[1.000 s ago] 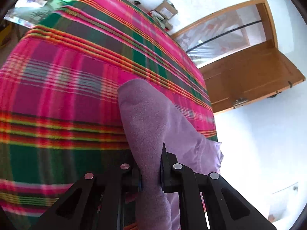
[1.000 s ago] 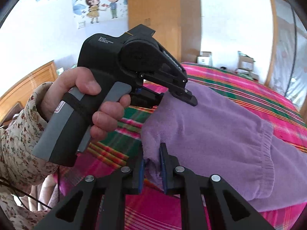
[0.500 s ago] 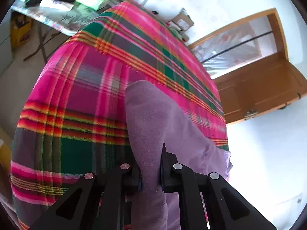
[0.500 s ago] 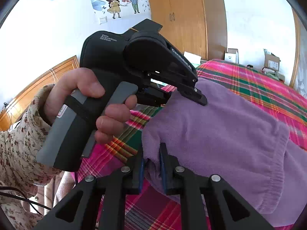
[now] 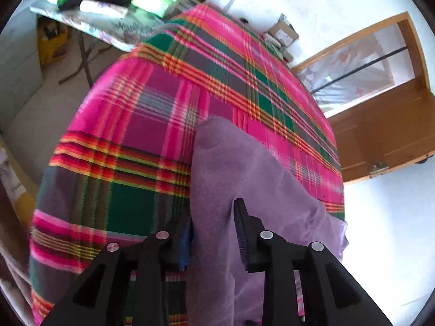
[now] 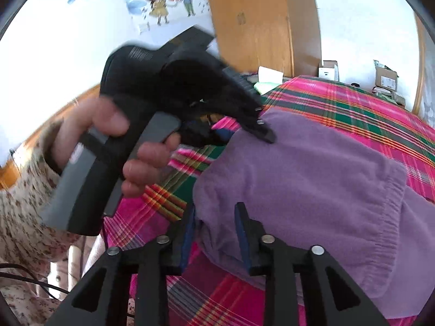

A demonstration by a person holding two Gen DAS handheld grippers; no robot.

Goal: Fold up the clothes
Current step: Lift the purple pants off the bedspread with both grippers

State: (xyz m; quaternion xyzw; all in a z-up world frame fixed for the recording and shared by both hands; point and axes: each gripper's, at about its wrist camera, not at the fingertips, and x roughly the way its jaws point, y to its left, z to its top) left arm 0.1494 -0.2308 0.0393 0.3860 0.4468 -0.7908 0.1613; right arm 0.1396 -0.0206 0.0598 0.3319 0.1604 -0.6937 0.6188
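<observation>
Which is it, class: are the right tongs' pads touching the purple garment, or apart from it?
Cannot tell. In the right wrist view the right tongs have just been opening around the purple garment; cloth lies against one pad, with no plain gap.

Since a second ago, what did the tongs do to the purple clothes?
Both tongs have just been opening. The left tongs and right tongs were pinching the purple garment; now their jaws stand apart and its edge lies loose between them. The garment stays on the plaid blanket.
</observation>
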